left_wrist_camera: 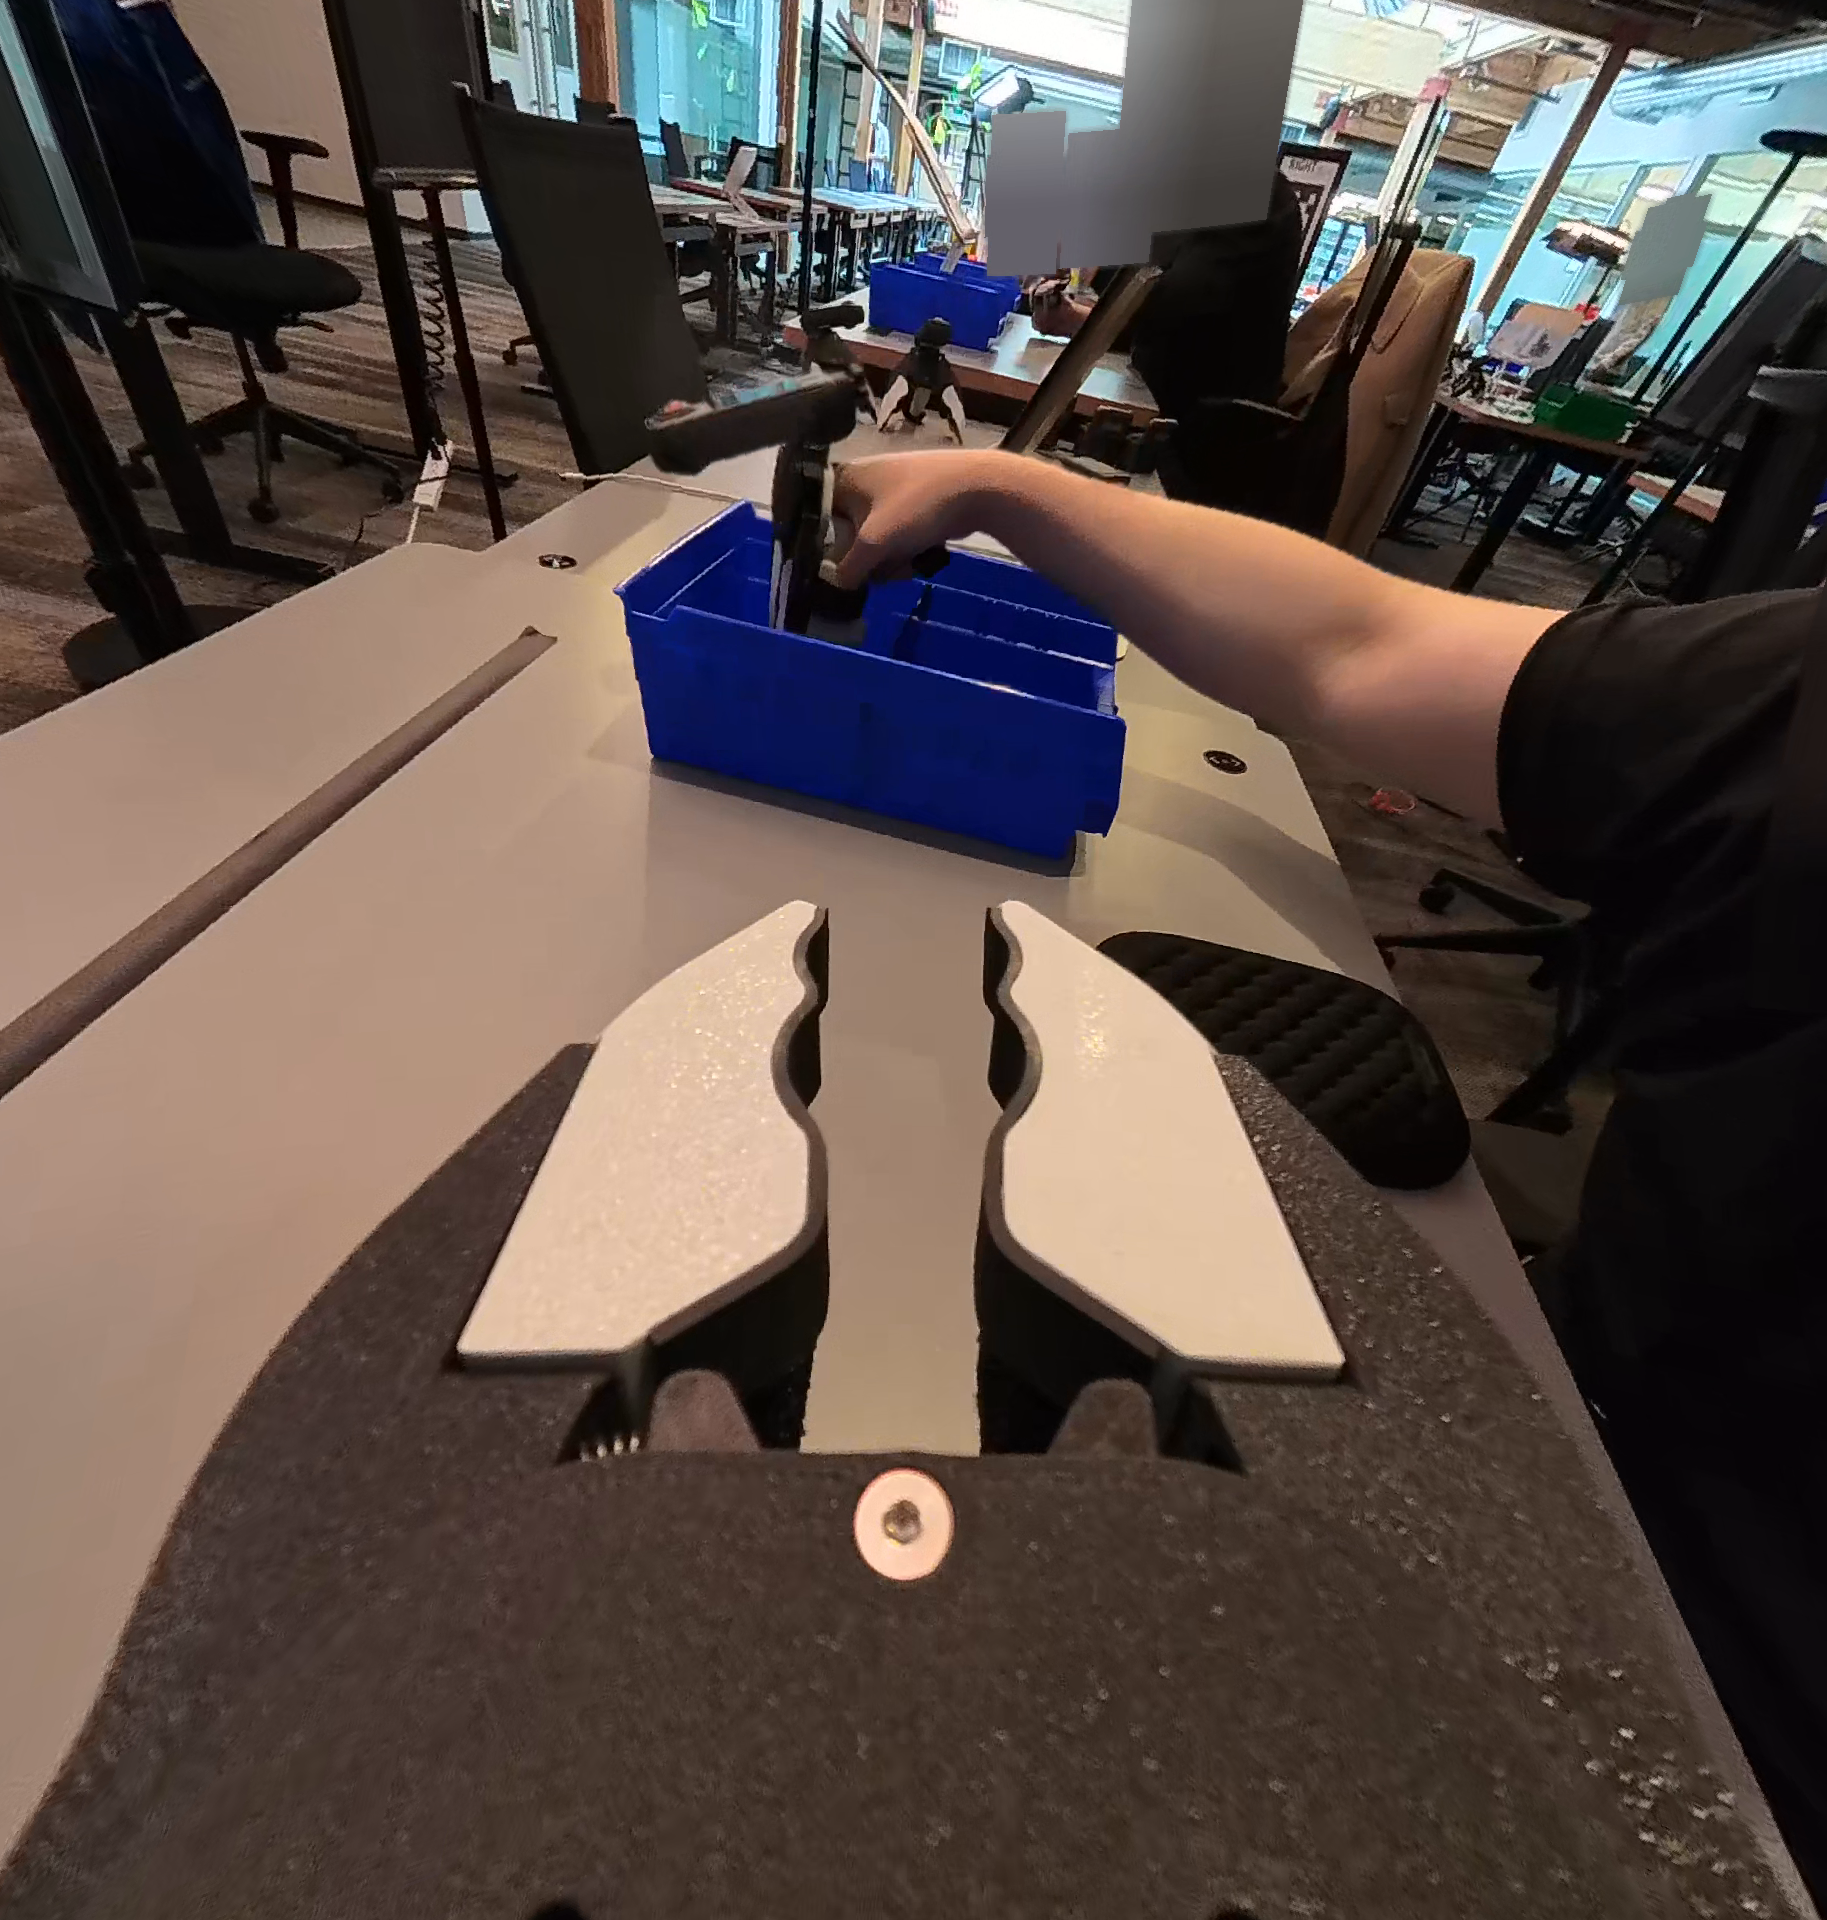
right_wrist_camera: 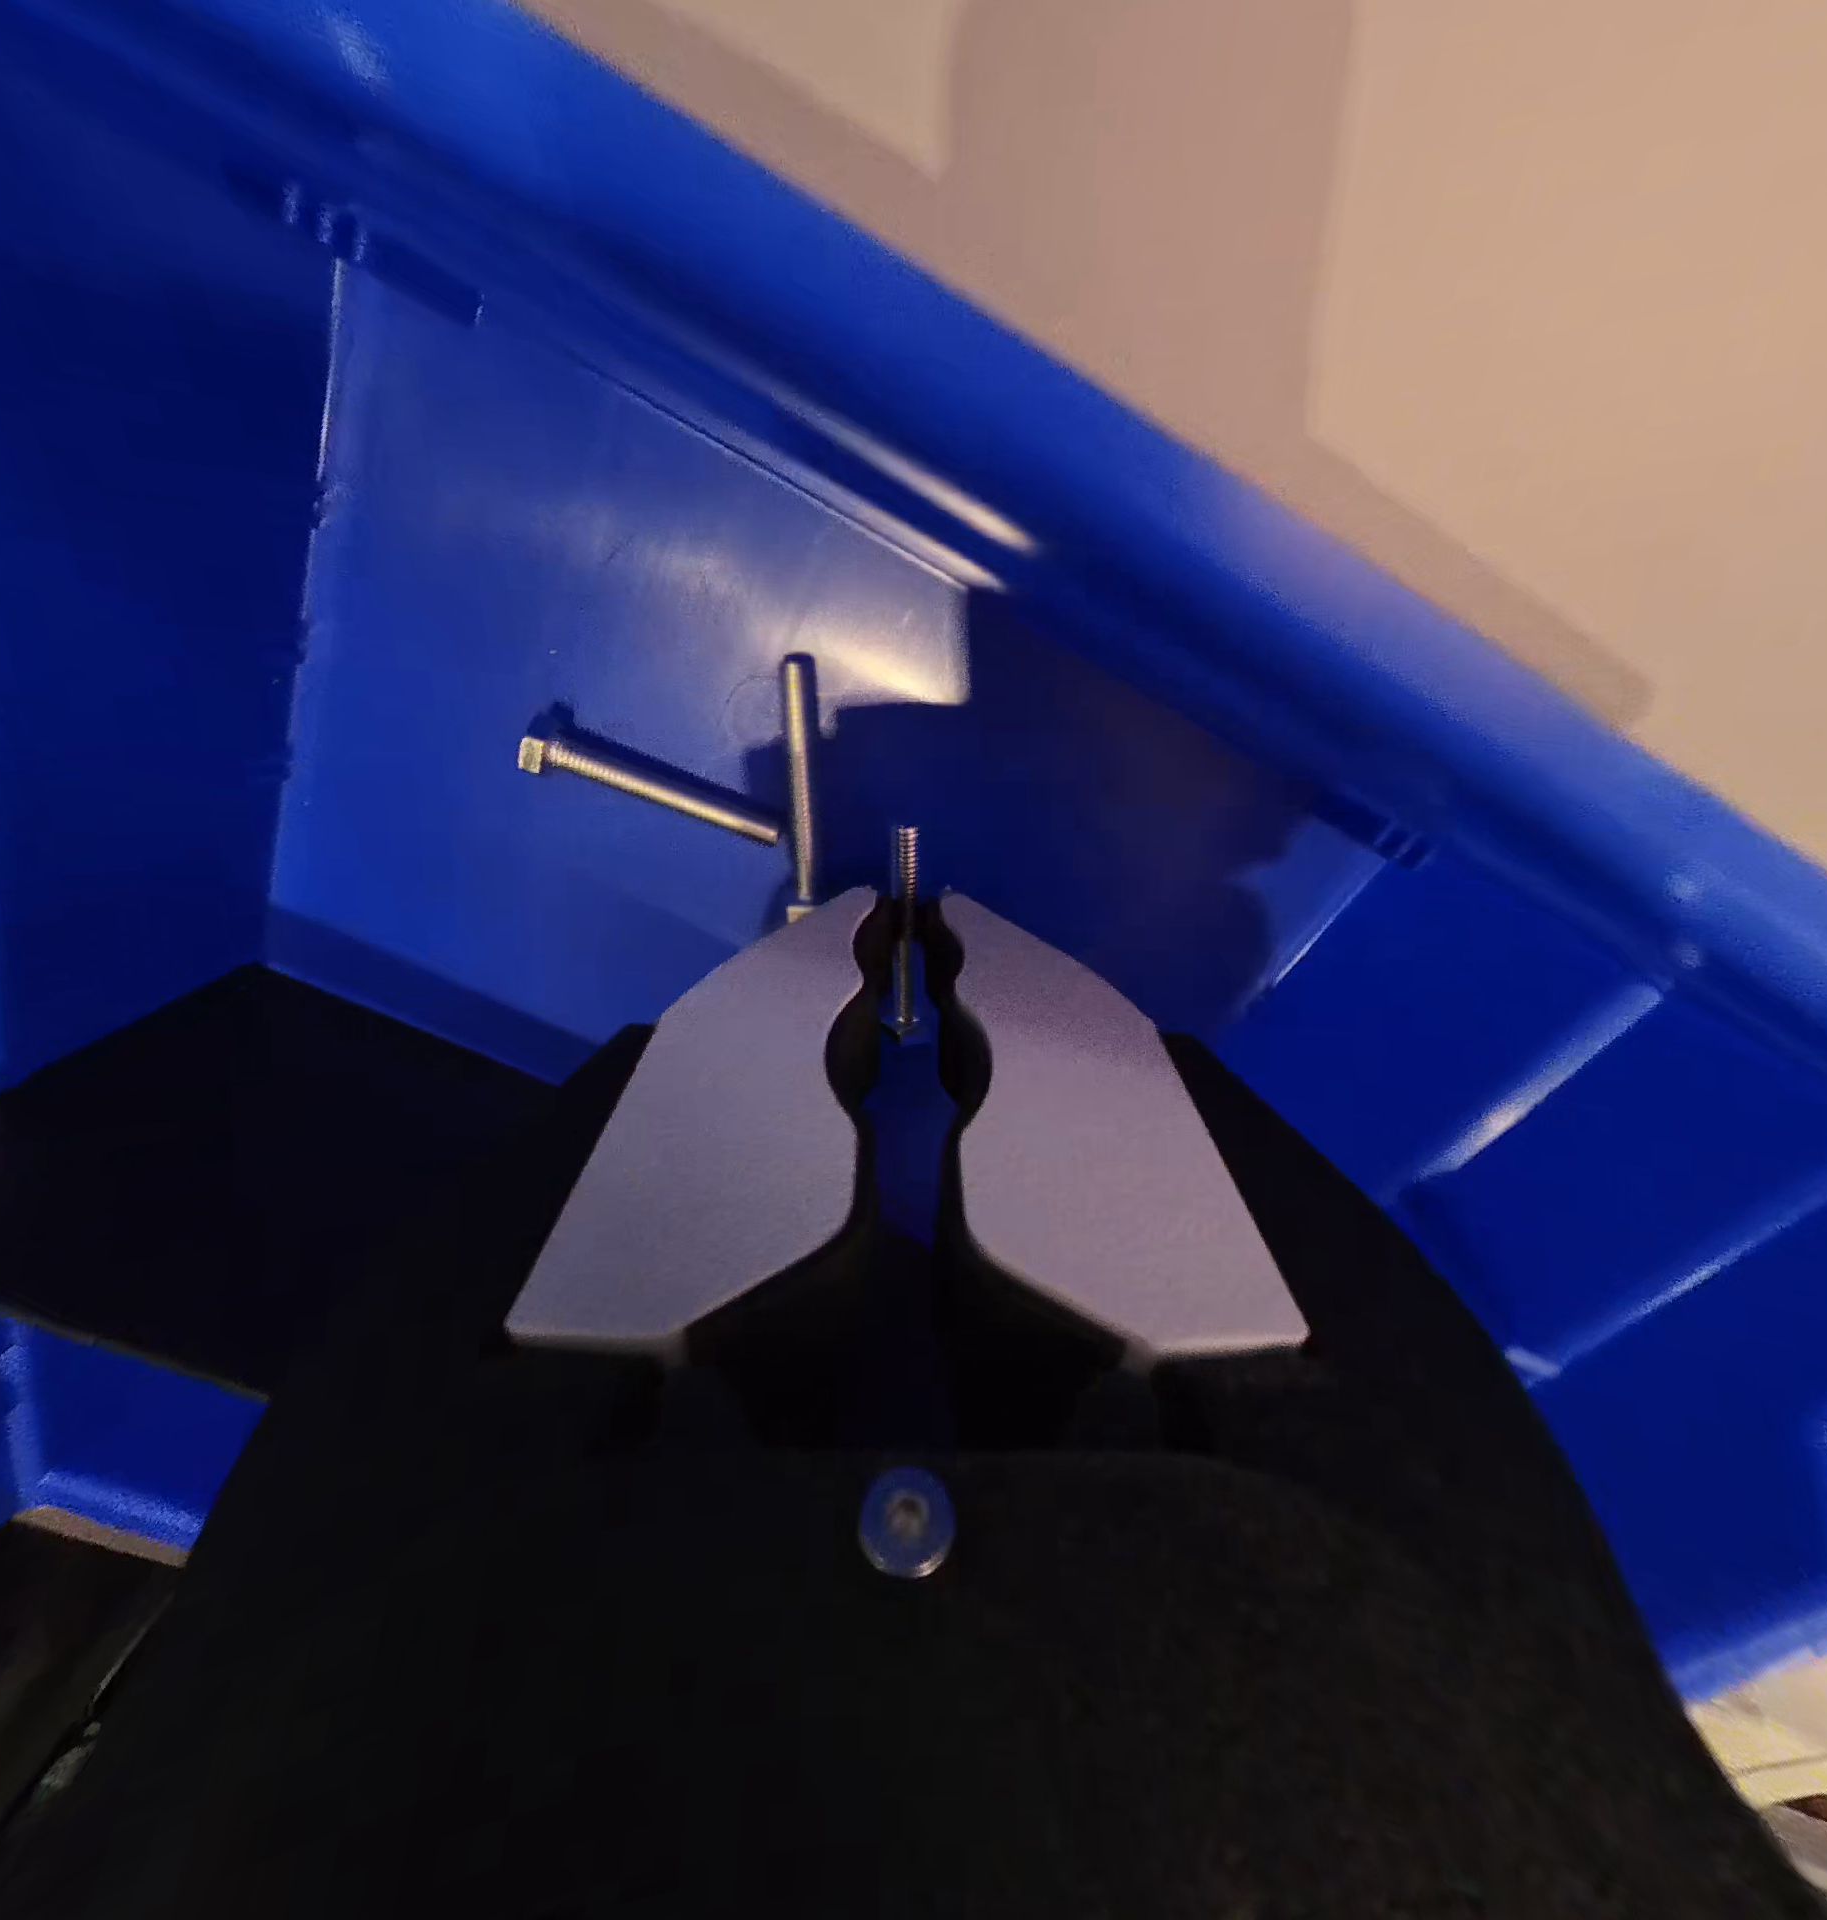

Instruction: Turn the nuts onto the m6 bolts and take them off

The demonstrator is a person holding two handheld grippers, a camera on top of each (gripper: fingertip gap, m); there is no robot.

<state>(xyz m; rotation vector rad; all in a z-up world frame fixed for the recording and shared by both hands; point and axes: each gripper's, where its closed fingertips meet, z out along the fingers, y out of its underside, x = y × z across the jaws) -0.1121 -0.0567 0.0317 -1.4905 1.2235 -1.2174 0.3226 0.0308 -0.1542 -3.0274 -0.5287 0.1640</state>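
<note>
A blue divided bin (left_wrist_camera: 867, 727) stands on the grey table (left_wrist_camera: 369, 935). My left gripper (left_wrist_camera: 906, 920) is open and empty, low over the table in front of the bin. In the left wrist view the right gripper (left_wrist_camera: 800, 582) points down into the bin's left compartment, held by a hand. In the right wrist view my right gripper (right_wrist_camera: 904, 906) is shut on a thin silver bolt (right_wrist_camera: 905, 925), threaded end forward, inside the bin (right_wrist_camera: 1096, 644). Two more bolts lie on the bin floor just ahead: one lying sideways (right_wrist_camera: 644, 790), one pointing away (right_wrist_camera: 800, 769). No nuts show.
A person's bare forearm (left_wrist_camera: 1252, 623) reaches across from the right. A black mesh chair part (left_wrist_camera: 1304, 1039) sits at the table's right edge. A dark groove (left_wrist_camera: 265, 852) runs along the table on the left. Office chairs and desks stand beyond. Tip to tip, the grippers are about 50 cm apart.
</note>
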